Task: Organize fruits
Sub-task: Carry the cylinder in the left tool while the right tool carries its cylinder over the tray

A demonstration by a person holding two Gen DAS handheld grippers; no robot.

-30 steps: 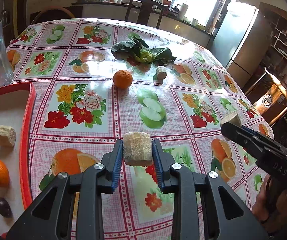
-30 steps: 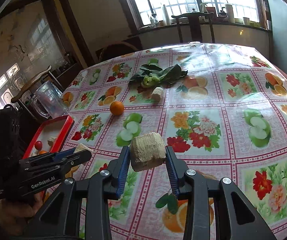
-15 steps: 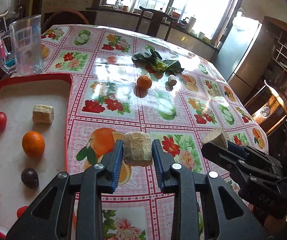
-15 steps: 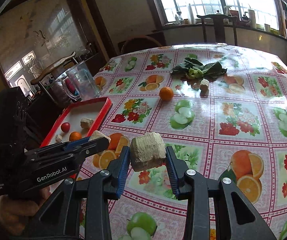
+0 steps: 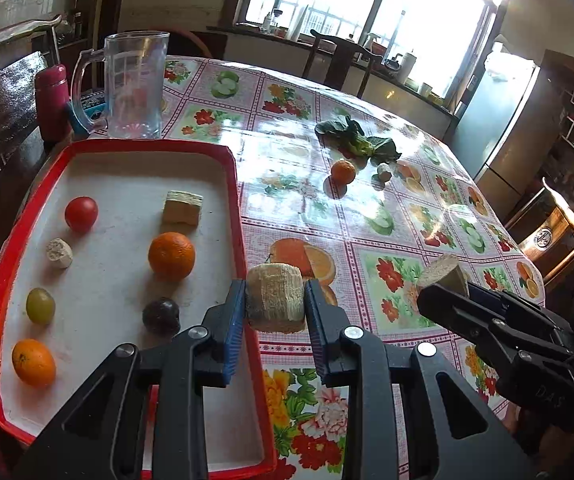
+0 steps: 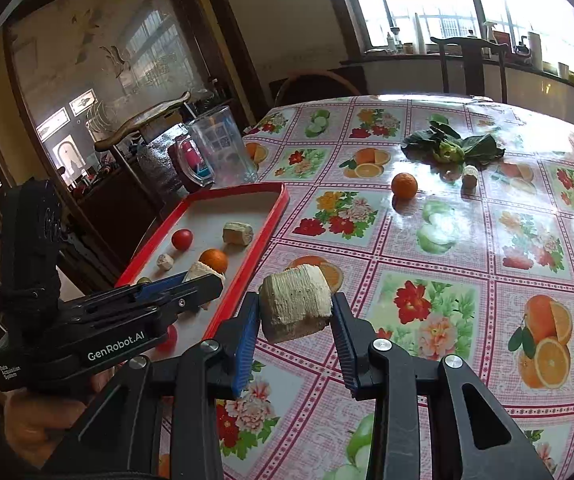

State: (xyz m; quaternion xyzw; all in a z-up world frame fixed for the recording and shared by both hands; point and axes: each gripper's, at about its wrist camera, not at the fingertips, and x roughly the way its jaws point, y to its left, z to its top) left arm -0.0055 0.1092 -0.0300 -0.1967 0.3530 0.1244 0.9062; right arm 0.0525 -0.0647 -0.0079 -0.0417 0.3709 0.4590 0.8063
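Sunlit windows back the left wrist view, where a tabletop [image 5: 367,216] in a fruit-and-flower cloth carries a red-rimmed tray [image 5: 235,184] at its left edge. The left claw [image 5: 275,312] is clamped on a pale, ribbed fruit chunk [image 5: 274,298], held above the tray's right rim. In the tray lie a red tomato [image 5: 81,213], a cut pale block [image 5: 182,208], an orange [image 5: 171,256], a small pale piece [image 5: 59,253], a green grape [image 5: 40,305], a dark plum [image 5: 161,316] and a second orange [image 5: 33,362]. A clear glass mug [image 5: 135,84] stands beyond the tray. Farther out on the cloth sit a loose orange [image 5: 343,171], a small pale stub [image 5: 383,172] and leafy greens [image 5: 357,142]. The right claw [image 5: 447,284] enters from the right, gripping its own pale wedge [image 5: 443,274].

From the right wrist view, the right claw [image 6: 295,316] squeezes a ribbed pale chunk [image 6: 295,306] above the cloth, just beside the tray's [image 6: 277,216] near corner. The left claw [image 6: 203,276], with its chunk [image 6: 201,269], hangs over the tray. The loose orange [image 6: 404,185] and greens [image 6: 453,146] lie well apart from both.
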